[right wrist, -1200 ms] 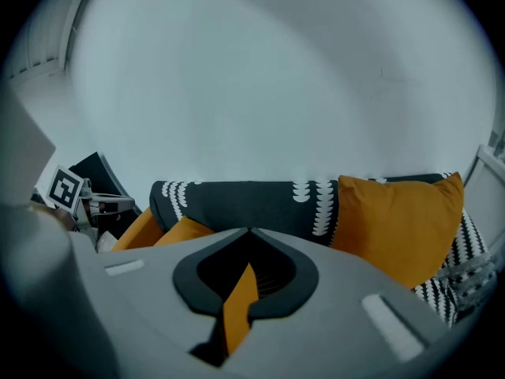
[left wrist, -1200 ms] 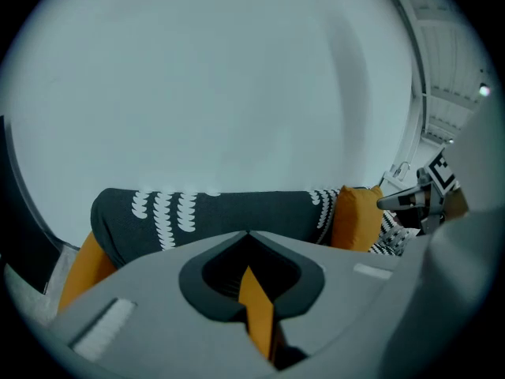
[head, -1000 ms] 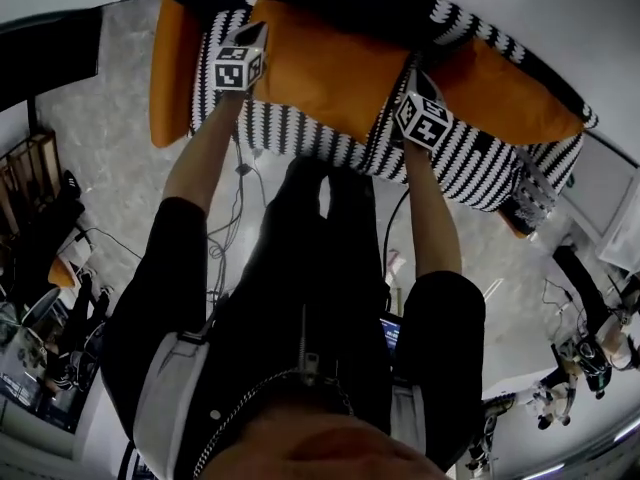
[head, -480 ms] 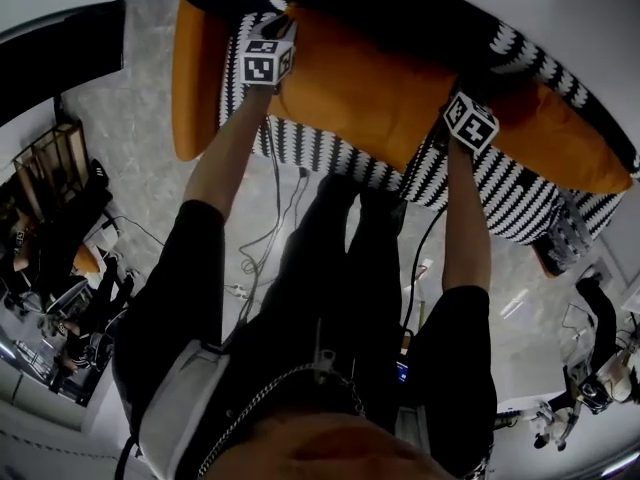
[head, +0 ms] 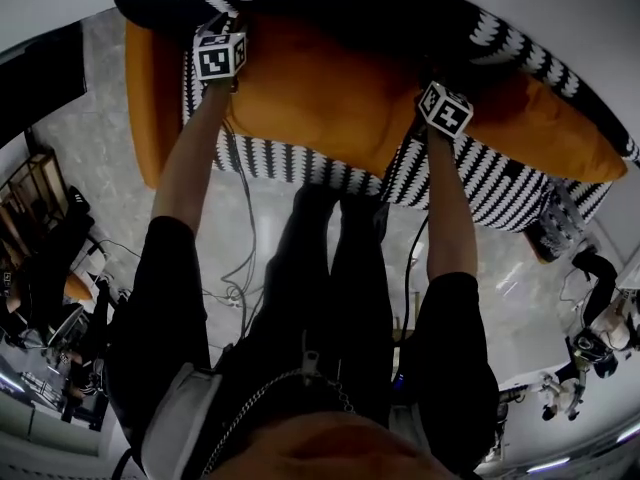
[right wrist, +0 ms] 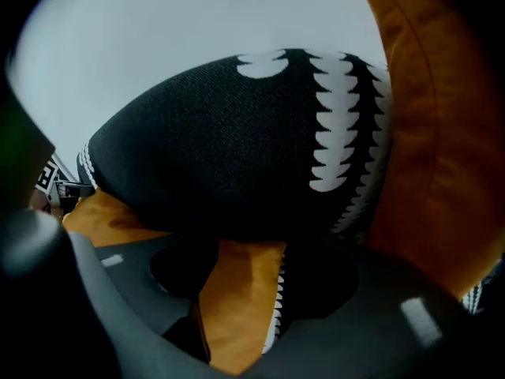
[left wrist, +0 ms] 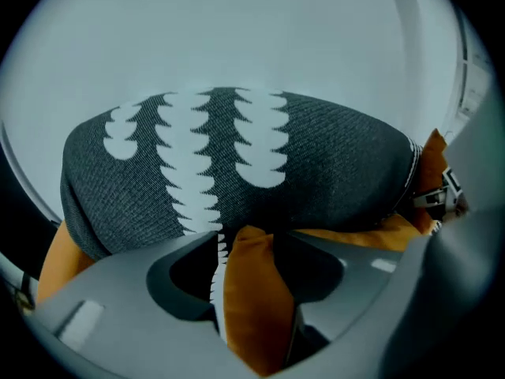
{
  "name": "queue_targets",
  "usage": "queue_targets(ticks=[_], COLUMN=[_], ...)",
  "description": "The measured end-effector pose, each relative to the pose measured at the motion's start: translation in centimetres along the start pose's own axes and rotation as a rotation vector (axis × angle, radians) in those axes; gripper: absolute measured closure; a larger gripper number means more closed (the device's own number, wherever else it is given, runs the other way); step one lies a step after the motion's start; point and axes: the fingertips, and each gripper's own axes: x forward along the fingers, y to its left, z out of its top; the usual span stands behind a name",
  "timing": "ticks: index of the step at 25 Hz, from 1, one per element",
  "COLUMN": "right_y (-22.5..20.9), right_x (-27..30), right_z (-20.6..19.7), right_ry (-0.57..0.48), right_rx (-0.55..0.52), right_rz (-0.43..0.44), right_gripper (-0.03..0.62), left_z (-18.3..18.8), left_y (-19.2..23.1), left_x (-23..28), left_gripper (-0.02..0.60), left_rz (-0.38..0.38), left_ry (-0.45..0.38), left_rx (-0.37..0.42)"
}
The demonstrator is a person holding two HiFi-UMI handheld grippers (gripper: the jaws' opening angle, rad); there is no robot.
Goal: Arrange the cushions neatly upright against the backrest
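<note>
The left tongs (left wrist: 246, 251) have just been opening and stand apart, with a fold of the orange cushion (head: 320, 98) bulging up between them, its white zigzag seam against one jaw. I see no pinch on the cloth. The right tongs (right wrist: 248, 255) are the same: they have just been opening and are spread wide, with the cushion's other top corner sitting loose in the gap.

The two tongs are at the cushion's two upper corners, the left one near the sofa's end and the right one towards the middle. The cushion stretches between them across the black-and-white striped seat (head: 480, 183), its top edge up against the dark backrest (head: 330, 3) with its rows of white scallops. A second orange cushion (head: 550, 128) lies just beside it on the right, also along the backrest. The person stands close in front of the sofa, both arms stretched forward. Cables (head: 240, 268) trail over the pale floor beside their legs.
</note>
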Motion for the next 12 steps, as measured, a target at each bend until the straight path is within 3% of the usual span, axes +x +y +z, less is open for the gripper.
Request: queue_targets(ticks=[8,12], right_y=[-3.2,-4.0], right_x=[4.5,6.8], right_z=[-1.5,-3.6], right_ry=[0.042,0.119], right_rx=[0.238,0.317], right_rz=[-0.009,0.014], right_gripper=[0.319,0.319], left_z=[-2.2,-2.7], left_y=[-0.7,-1.8], left_x=[2.4,3.0], left_gripper=[0.373,0.399], left_rz=[-0.087,-0.133], left_ry=[0.028,0.035], left_rx=[-0.090,-0.129])
